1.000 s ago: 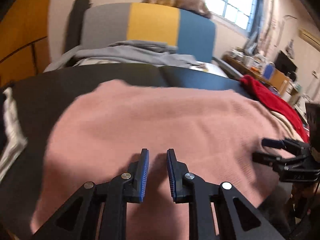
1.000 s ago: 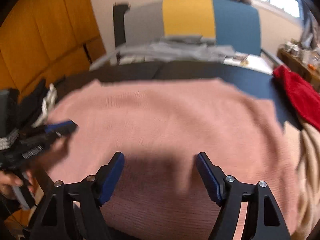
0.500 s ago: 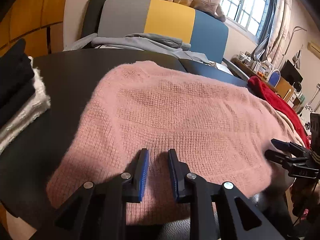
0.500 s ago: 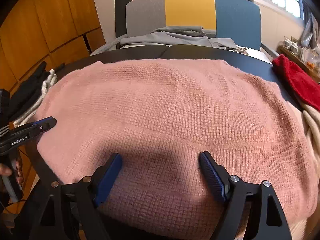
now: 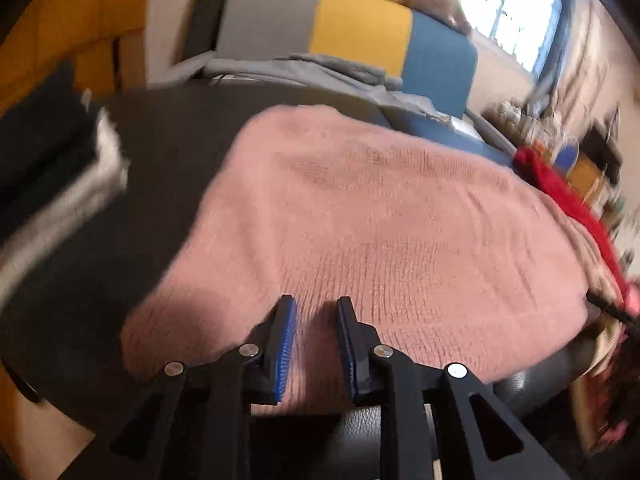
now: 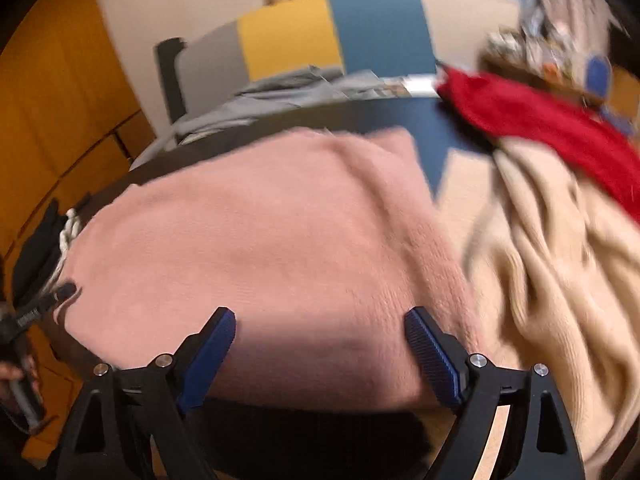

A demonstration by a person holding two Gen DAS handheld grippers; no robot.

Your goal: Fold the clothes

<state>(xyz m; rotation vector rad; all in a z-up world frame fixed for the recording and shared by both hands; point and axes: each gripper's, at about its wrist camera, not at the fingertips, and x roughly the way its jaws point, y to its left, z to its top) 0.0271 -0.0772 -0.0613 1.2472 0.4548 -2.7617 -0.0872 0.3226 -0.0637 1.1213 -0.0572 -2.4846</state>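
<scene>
A pink knit sweater [image 5: 384, 224] lies spread flat on the dark table [image 5: 168, 152]; it also shows in the right wrist view [image 6: 272, 248]. My left gripper [image 5: 316, 312] hovers over the sweater's near edge, its jaws a narrow gap apart with nothing between them. My right gripper [image 6: 320, 320] is wide open and empty over the sweater's near edge, toward its right side. The left gripper's tip [image 6: 60, 294] shows at the sweater's left edge in the right wrist view.
A cream knit garment [image 6: 552, 264] and a red one [image 6: 536, 120] lie right of the sweater. Folded black and white clothes [image 5: 52, 168] are stacked at the left. A grey garment [image 5: 304, 68] lies on the grey, yellow and blue seat behind the table.
Both views have swung: the right gripper has shifted right toward the cream garment, and the left gripper has moved slightly. Neither gripper's opening has changed. The sweater lies as before.
</scene>
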